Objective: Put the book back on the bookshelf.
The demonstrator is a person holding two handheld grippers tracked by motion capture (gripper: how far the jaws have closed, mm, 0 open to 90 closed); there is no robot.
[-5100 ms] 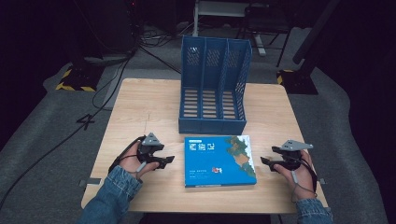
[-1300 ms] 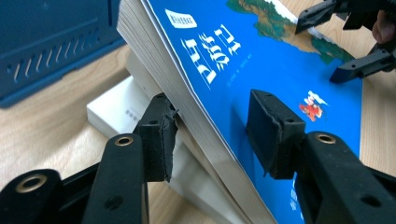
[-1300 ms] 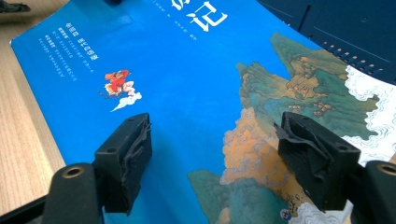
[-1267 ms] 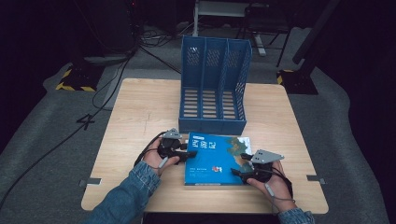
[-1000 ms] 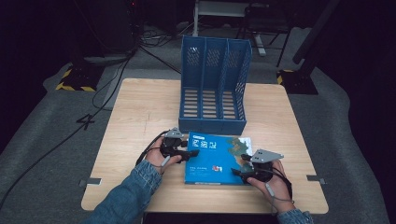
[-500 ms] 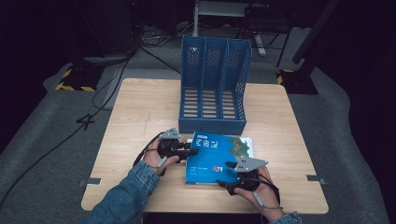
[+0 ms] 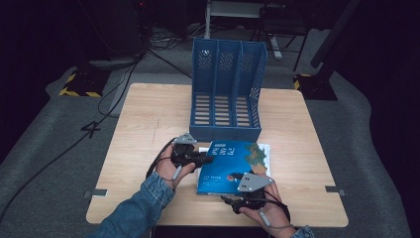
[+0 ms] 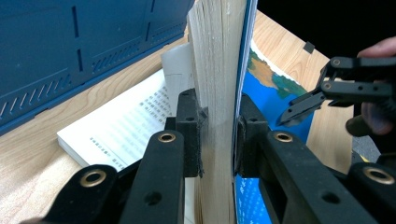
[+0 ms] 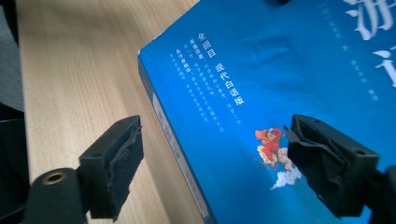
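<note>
Dark floor and trailing cables ring the pale wooden table, where a blue three-slot file rack stands at the back. Just in front of it lies the book, thick, with a bright blue cover showing a map-like patch, a small red cartoon figure on a cloud and white Chinese writing I cannot read. My left gripper is clamped on a thick wad of its pages, cover included, lifted off a printed page. My right gripper hovers over the near corner, jaws spread and just widened, touching nothing. Five seconds ago the book lay closed, with both hands apart.
</note>
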